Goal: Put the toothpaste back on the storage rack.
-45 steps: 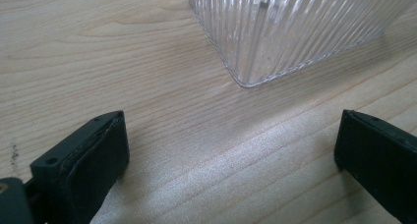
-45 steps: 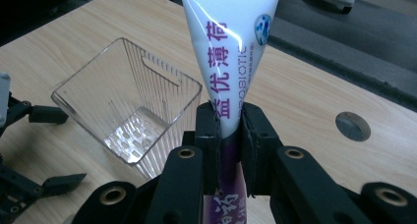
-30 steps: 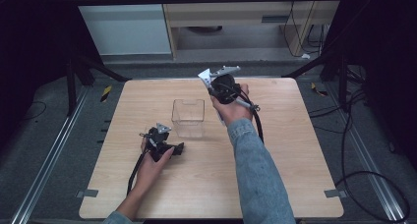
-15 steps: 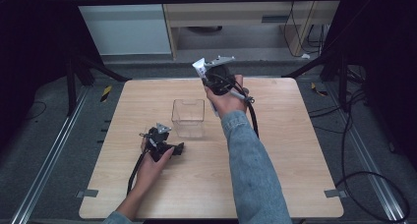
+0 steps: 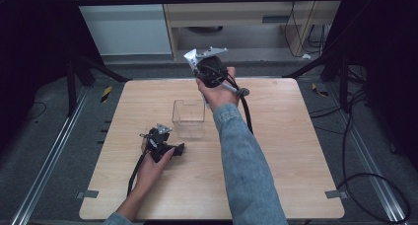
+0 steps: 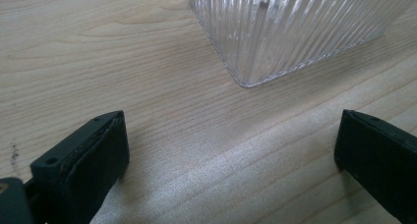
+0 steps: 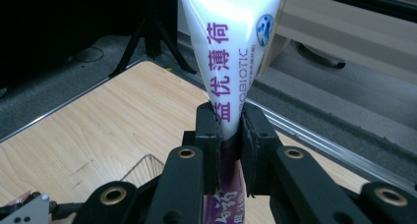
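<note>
My right gripper (image 7: 228, 121) is shut on a white tube (image 7: 231, 52) with purple lettering; the tube stands up from between the jaws. In the high view a hand holds this right gripper (image 5: 209, 67) in the air above the table's far edge, behind a clear ribbed plastic box (image 5: 188, 117). My left gripper (image 5: 170, 147) rests low on the wooden table (image 5: 296, 151), just in front and to the left of the box. Its jaws stand wide open over bare wood, left gripper (image 6: 231, 145), with a corner of the box (image 6: 290, 27) a short way ahead.
Beyond the table's far edge lie a grey floor, a black tripod leg (image 7: 147, 37) and a wooden cabinet (image 5: 236, 22). Metal rails (image 5: 49, 161) run along the table's left side. Black cables (image 5: 365, 175) lie on the floor at the right.
My right gripper has risen and shifted left toward the far edge, with the tube still in it. The left gripper and the box have not moved.
</note>
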Demonstrator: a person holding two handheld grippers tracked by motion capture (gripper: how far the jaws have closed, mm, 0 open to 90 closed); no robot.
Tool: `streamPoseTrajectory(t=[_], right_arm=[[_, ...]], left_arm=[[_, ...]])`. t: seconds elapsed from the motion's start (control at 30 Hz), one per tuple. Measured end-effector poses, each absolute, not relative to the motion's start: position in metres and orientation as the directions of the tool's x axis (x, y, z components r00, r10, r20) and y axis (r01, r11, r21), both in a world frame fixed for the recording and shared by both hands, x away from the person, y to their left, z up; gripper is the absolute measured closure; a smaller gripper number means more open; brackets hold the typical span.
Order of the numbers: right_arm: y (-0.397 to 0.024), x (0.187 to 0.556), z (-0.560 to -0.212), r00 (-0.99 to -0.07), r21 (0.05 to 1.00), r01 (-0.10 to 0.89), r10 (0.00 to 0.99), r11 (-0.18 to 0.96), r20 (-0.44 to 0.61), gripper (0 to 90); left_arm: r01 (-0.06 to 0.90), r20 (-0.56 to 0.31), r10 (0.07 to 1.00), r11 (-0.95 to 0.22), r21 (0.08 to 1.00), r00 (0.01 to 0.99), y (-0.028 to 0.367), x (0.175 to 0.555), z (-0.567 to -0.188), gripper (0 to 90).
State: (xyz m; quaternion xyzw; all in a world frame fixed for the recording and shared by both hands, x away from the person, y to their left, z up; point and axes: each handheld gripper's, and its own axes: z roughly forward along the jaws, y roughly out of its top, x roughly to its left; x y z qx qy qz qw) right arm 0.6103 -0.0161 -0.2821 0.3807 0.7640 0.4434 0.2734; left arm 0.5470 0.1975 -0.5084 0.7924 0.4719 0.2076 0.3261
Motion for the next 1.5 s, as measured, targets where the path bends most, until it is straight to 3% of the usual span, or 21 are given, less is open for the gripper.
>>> streamPoseTrajectory(t=[1.5], right_arm=[[0.031, 0.622, -0.335, -0.588, 0.889, 0.359, 0.808, 0.286, -0.022, 79.3]], left_arm=[[0.613, 0.021, 0.882, -0.345, 0.711, 0.471, 0.198, 0.547, -0.508, 0.0]])
